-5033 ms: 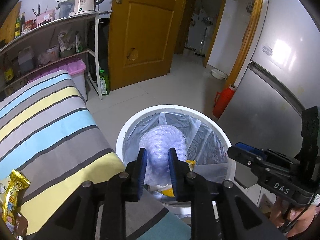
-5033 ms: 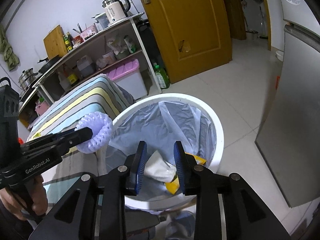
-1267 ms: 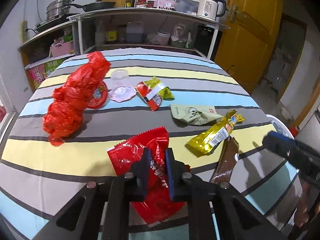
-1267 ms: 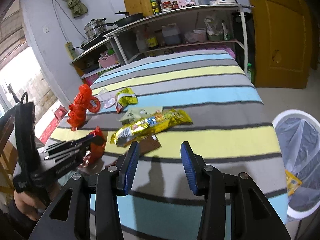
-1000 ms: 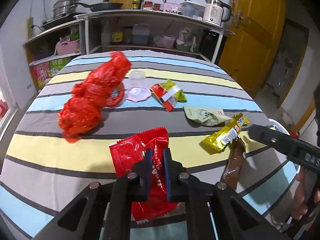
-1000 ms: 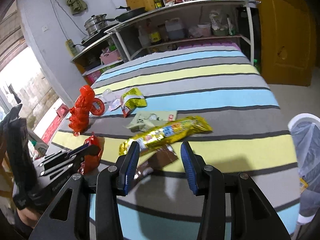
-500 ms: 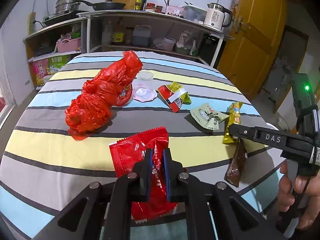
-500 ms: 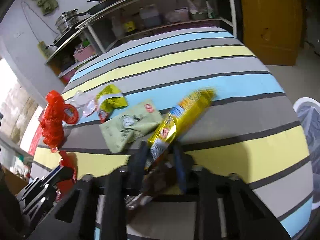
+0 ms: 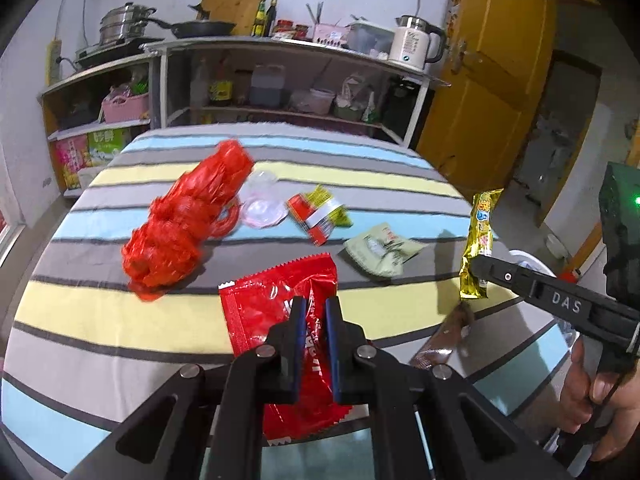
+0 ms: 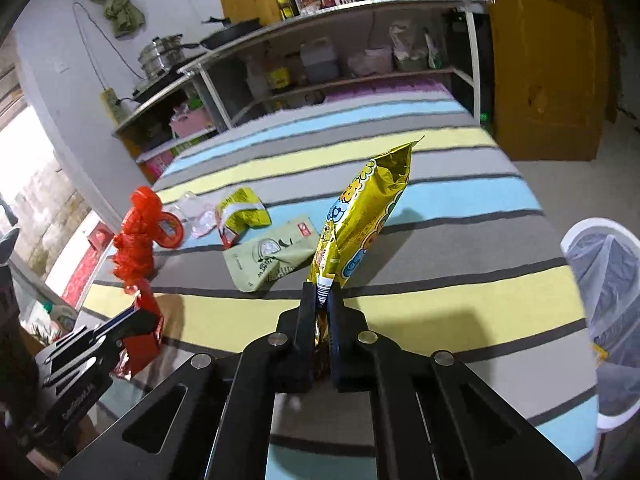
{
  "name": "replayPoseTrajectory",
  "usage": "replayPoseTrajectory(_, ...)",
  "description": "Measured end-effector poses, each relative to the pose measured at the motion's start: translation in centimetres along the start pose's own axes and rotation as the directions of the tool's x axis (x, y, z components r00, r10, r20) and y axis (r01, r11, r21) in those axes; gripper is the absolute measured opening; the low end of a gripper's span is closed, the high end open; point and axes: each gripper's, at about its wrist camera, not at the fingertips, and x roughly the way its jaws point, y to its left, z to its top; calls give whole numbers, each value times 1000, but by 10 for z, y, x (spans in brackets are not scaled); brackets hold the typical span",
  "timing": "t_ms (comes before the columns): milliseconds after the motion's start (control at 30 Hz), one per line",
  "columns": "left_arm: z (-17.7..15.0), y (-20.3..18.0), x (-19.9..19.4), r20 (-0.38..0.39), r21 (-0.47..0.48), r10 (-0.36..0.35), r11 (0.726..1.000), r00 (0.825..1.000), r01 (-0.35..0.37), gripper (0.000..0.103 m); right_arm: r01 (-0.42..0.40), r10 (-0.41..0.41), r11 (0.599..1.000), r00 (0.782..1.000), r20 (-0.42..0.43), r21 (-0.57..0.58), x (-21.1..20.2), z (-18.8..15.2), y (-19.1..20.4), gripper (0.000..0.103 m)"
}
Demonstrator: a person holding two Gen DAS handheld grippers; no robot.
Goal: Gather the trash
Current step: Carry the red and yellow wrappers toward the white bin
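The gold wrapper (image 10: 362, 220) is being clenched by the right gripper (image 10: 321, 300), the red packet (image 9: 288, 320) by the left gripper (image 9: 313, 308); both grips are best being kept firm toward the bin (image 10: 600, 264) off the table's right edge.

Wrappers (image 9: 380, 249) lie on table (image 9: 100, 312); bin (image 10: 600, 280) beside it.

Both grippers are matte black with blue-padded fingers (image 9: 297, 332) and silver screws. The right gripper (image 9: 474, 266) reads "DAS" in white. A bare-skinned hand (image 9: 600, 396) shows at four o'clock.
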Motion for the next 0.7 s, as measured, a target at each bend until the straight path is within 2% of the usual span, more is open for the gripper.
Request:
replayPoseTrajectory(333, 24, -53, -18, 61, 93, -76, 993, 995, 70, 9, -6, 7, 1000, 997, 83, -14, -52, -1, -20, 6)
replayPoseTrajectory(700, 43, -131, -7, 56, 179, -213, 963, 975, 200, 9, 70, -76, 996, 988, 131, 46, -99, -11, -76, 6)
